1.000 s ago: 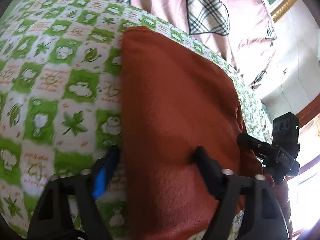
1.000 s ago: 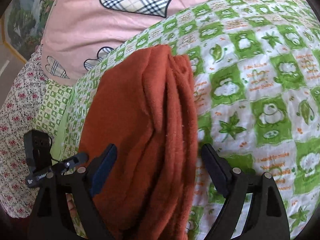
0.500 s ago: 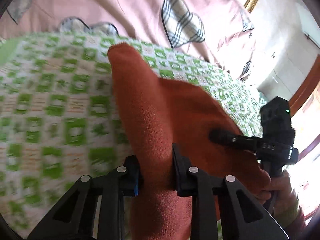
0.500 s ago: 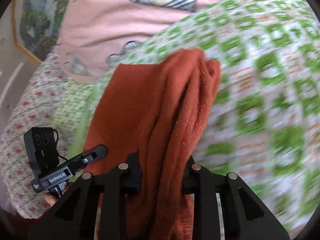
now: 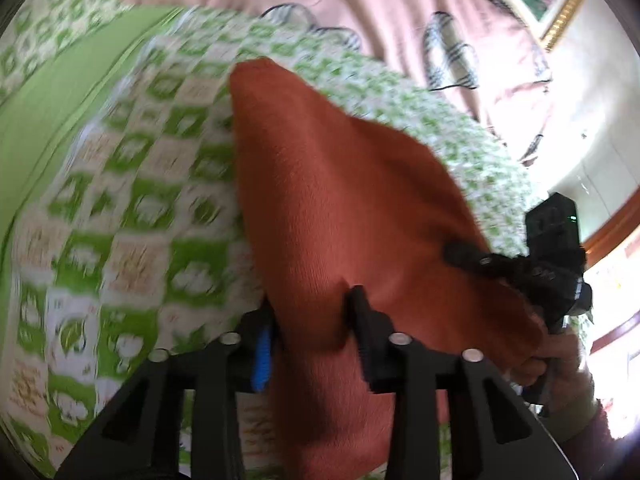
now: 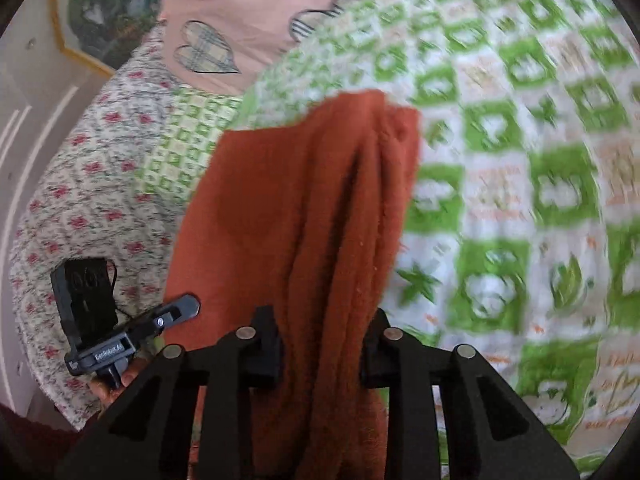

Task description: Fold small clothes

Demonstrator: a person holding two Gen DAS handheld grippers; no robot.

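Observation:
A rust-orange fleece garment (image 5: 340,216) hangs lifted above the green-and-white checked bedspread (image 5: 132,208). My left gripper (image 5: 312,320) is shut on its near edge. My right gripper (image 6: 324,336) is shut on the bunched, layered edge of the same garment (image 6: 304,216). The right gripper also shows in the left wrist view (image 5: 552,264), at the garment's right side. The left gripper shows in the right wrist view (image 6: 120,332), at the garment's left side. The cloth spans between both grippers, its far end drooping toward the bedspread.
A pink quilt with plaid hearts (image 5: 380,12) lies at the far side of the bed. A floral sheet (image 6: 80,200) lies at the left in the right wrist view. A framed picture (image 6: 104,12) hangs on the wall beyond.
Both grippers closed on the garment's near edge and lifted it off the bedspread. The cloth now hangs between them, and the views have swung upward.

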